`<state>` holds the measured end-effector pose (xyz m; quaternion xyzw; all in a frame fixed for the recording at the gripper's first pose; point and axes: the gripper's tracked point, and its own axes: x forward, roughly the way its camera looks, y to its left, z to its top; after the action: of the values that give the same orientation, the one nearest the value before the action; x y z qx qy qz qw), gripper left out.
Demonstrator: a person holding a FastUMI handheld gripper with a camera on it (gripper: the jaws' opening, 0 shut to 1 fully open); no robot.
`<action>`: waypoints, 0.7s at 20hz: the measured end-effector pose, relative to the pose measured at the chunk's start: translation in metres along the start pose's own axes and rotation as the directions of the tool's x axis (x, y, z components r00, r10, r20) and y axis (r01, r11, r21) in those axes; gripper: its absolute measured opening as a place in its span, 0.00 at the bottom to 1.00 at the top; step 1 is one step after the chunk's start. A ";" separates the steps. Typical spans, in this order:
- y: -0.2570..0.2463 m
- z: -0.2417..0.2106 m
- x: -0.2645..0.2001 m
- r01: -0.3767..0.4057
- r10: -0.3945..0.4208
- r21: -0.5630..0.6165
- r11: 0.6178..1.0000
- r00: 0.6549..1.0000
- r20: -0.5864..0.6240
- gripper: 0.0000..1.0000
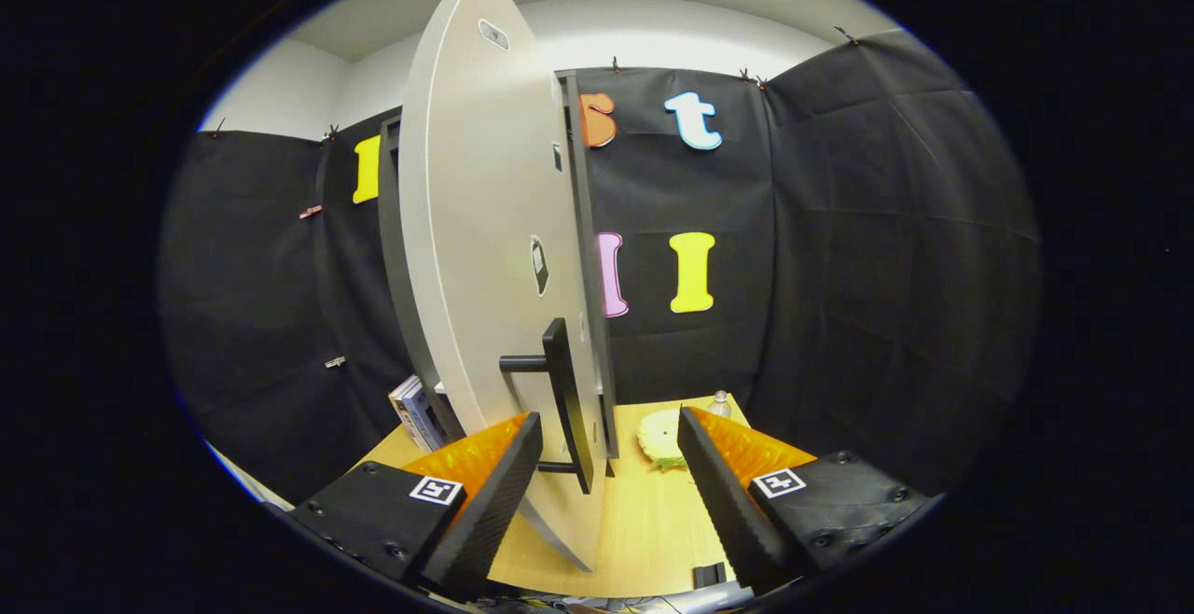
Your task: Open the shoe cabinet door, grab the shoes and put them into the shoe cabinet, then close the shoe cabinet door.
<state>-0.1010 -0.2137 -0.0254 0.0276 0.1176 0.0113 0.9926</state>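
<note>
The tool [611, 465] stands with fingers spread, the shoe cabinet door [485, 250] swung ajar between them, its dark handle [564, 399] just ahead. A pale shoe [660, 437] lies on the worktop [644, 521] beyond.

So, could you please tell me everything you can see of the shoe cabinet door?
The shoe cabinet door is a pale grey, smooth panel, swung partly open and seen nearly edge-on. A dark bar handle on two posts stands out from its face, between the open gripper fingers, neither visibly pressing it. Small stickers dot the face. It hangs beside the dark cabinet frame.
</note>
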 end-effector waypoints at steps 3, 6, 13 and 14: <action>0.035 -0.005 0.003 -0.017 0.017 -0.002 1.000 1.000 0.000 0.97; 0.070 -0.008 0.014 -0.018 0.018 0.007 1.000 1.000 -0.006 0.97; 0.133 -0.009 0.044 0.005 -0.006 0.024 1.000 1.000 0.017 0.97; 0.141 -0.010 0.050 0.003 -0.003 0.024 1.000 1.000 0.020 0.97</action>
<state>-0.0566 -0.0709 -0.0384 0.0395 0.1077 0.0081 0.9934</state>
